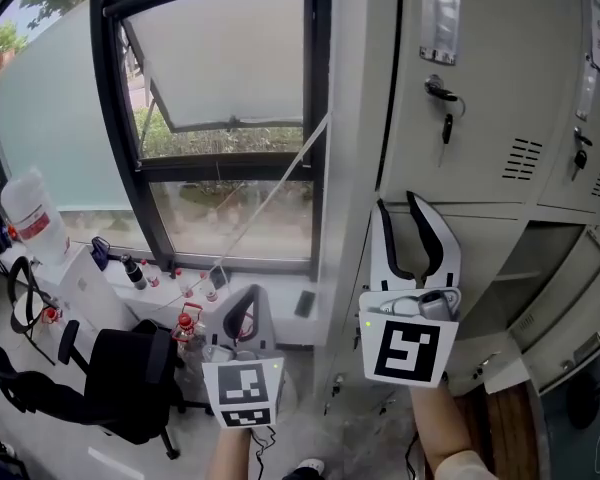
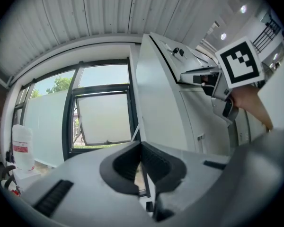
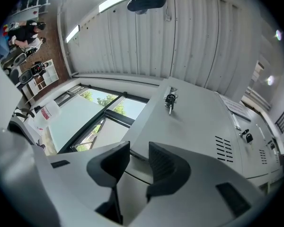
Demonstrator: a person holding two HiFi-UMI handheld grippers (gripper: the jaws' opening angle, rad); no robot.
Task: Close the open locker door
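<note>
Grey lockers (image 1: 480,88) fill the right side of the head view. A lower compartment (image 1: 560,263) stands open, and its door (image 1: 572,320) hangs out toward the lower right. My right gripper (image 1: 397,203) points up in front of the neighbouring lower door, left of the open compartment. Its jaws are open with nothing between them. The right gripper view looks past that gripper (image 3: 138,150) at a closed upper door with a key (image 3: 170,100) in its lock. My left gripper (image 1: 242,308) is held low by the window, away from the lockers. The left gripper view shows its (image 2: 141,145) jaws shut and empty.
A black-framed window (image 1: 220,118) with a tilted sash is left of the lockers. Below it stand a black office chair (image 1: 120,378), several small bottles (image 1: 185,318) and a large water jug (image 1: 30,213). A second locker key (image 1: 580,138) hangs at the far right.
</note>
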